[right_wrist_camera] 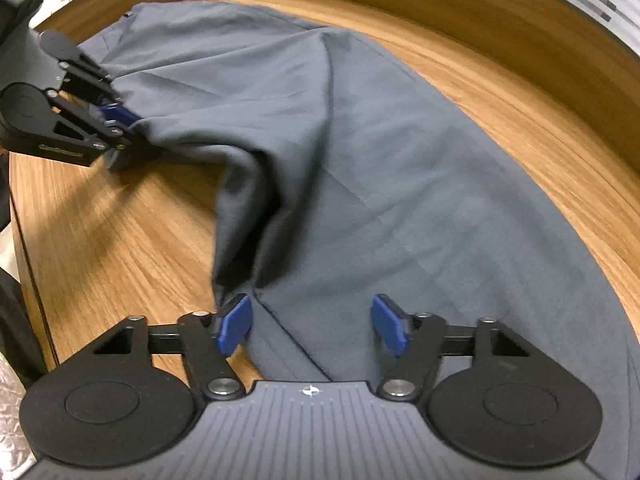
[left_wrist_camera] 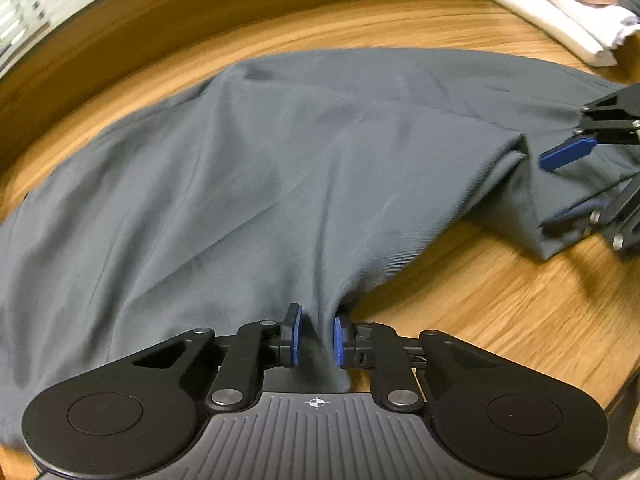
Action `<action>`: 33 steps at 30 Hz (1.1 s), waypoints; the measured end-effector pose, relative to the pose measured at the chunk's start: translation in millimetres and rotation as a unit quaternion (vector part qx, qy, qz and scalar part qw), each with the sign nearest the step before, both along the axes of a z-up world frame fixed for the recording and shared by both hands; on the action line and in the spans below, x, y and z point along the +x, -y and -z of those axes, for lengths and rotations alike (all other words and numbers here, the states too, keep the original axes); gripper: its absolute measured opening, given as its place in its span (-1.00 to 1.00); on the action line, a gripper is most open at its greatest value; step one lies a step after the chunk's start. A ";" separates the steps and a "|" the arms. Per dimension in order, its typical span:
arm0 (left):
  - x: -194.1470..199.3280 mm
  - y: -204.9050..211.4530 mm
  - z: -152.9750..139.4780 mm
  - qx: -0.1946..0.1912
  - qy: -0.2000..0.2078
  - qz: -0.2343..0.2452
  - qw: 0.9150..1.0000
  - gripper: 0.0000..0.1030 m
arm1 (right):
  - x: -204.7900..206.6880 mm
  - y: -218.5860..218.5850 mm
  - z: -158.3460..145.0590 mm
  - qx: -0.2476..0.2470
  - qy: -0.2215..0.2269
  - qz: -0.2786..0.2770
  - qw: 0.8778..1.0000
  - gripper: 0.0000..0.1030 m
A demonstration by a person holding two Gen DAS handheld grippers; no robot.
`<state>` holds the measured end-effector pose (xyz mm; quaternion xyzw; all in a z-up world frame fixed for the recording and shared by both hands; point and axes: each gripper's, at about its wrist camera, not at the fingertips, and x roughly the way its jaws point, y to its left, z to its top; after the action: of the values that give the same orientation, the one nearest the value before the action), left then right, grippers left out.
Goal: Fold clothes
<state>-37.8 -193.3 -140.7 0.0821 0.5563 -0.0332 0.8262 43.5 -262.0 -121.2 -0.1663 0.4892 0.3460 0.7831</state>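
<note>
Wooden table (left_wrist_camera: 500, 300), one grey garment (left_wrist_camera: 240, 160), two tongs

A plain slate-grey garment (left_wrist_camera: 248, 184) lies on a warm brown wood-grain desk (left_wrist_camera: 500, 312). Each black hand-held gripper (left_wrist_camera: 316, 338) carries blue pads (right_wrist_camera: 234, 324). White folded cloth (left_wrist_camera: 560, 20) sits behind.

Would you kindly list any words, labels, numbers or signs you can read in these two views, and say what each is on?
No text is readable.
Left gripper: a raised marking on its side, seen from the right wrist view, too small and blurred to read.
Folded white clothes: a brownish print, too blurred to read.
Grey garment: no label or print visible.
</note>
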 end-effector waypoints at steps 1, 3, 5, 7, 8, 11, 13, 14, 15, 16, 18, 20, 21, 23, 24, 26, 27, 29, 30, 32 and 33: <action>0.4 -3.5 1.7 0.005 -0.008 -0.005 1.000 -0.64 | -0.1 2.7 -0.2 -0.003 0.006 0.000 1.000 0.07; -2.5 -8.3 2.8 0.018 -0.030 -0.011 0.999 -0.63 | 0.8 9.9 -0.5 -0.009 0.012 0.007 1.000 -0.35; -5.2 -9.9 2.8 0.026 -0.045 -0.009 0.999 -0.62 | 3.6 20.9 -0.6 -0.009 0.006 0.019 1.000 -0.64; -8.2 -9.3 1.9 0.026 -0.057 -0.001 0.998 -0.62 | 4.4 36.9 -0.6 -0.006 -0.002 0.032 0.999 -0.74; -9.3 -8.6 1.2 0.021 -0.061 0.004 0.998 -0.62 | 3.8 45.6 -0.6 -0.007 -0.004 0.037 0.999 -0.76; -11.3 -3.8 -0.2 0.018 -0.066 0.016 0.998 -0.62 | -0.5 72.9 0.5 -0.021 -0.009 0.052 0.998 -0.82; -13.0 -3.2 -0.7 0.016 -0.065 0.013 0.998 -0.59 | -2.1 90.6 1.0 -0.032 -0.017 0.062 0.997 -0.83; -13.9 -3.1 -0.9 0.015 -0.065 0.012 0.998 -0.53 | -3.1 99.9 1.0 -0.037 -0.022 0.069 0.997 -0.84; -18.5 -5.7 -1.4 0.014 -0.063 0.008 0.998 -0.49 | -5.0 110.4 0.4 -0.044 -0.024 0.079 0.996 -0.84; -23.7 -8.9 -2.0 0.012 -0.062 0.004 0.998 -0.47 | -5.4 119.6 0.0 -0.052 -0.026 0.090 0.994 -0.84; -30.2 -16.8 -4.1 0.013 -0.052 -0.018 0.998 -0.41 | -4.7 136.7 -1.3 -0.071 -0.033 0.116 0.990 -0.84; -34.2 -27.6 -5.7 0.013 -0.036 -0.049 0.998 -0.33 | -4.8 145.6 -2.6 -0.090 -0.034 0.131 0.987 -0.83; -40.2 -33.0 -7.7 0.013 -0.028 -0.068 0.997 -0.26 | -5.0 147.7 -3.3 -0.101 -0.034 0.135 0.985 -0.83; -52.0 -44.5 -11.6 0.011 -0.008 -0.107 0.994 -0.19 | -5.7 150.7 -5.4 -0.118 -0.031 0.142 0.982 -0.79; -59.3 -50.9 -14.0 0.010 0.004 -0.127 0.992 -0.12 | -6.7 147.6 -9.0 -0.112 -0.028 0.139 0.984 -0.74; -68.9 -59.0 -17.0 0.010 0.021 -0.154 0.988 -0.09 | -7.7 136.9 -19.3 -0.083 -0.022 0.126 0.988 -0.57; -74.8 -61.2 -18.9 0.011 0.027 -0.164 0.986 -0.08 | -8.3 127.0 -24.9 -0.070 -0.016 0.112 0.991 -0.37; -85.2 -64.5 -21.7 0.015 0.037 -0.184 0.982 -0.09 | -9.0 105.2 -35.3 -0.054 -0.005 0.079 0.995 -0.30; -89.3 -66.0 -22.1 0.017 0.042 -0.194 0.980 -0.10 | -9.3 90.6 -39.6 -0.045 0.000 0.056 0.997 -0.28; -93.9 -68.9 -20.9 0.019 0.046 -0.205 0.978 -0.10 | -6.7 56.7 -46.3 -0.029 0.007 0.005 1.000 -0.20; -97.1 -71.3 -21.1 0.017 0.048 -0.209 0.977 -0.10 | -5.9 41.1 -48.5 -0.022 0.010 -0.019 1.000 -0.17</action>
<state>-134.9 -121.9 -119.6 -0.0204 0.5215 0.1532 0.8391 37.5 -303.0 -72.6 -0.1965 0.4860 0.3486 0.7770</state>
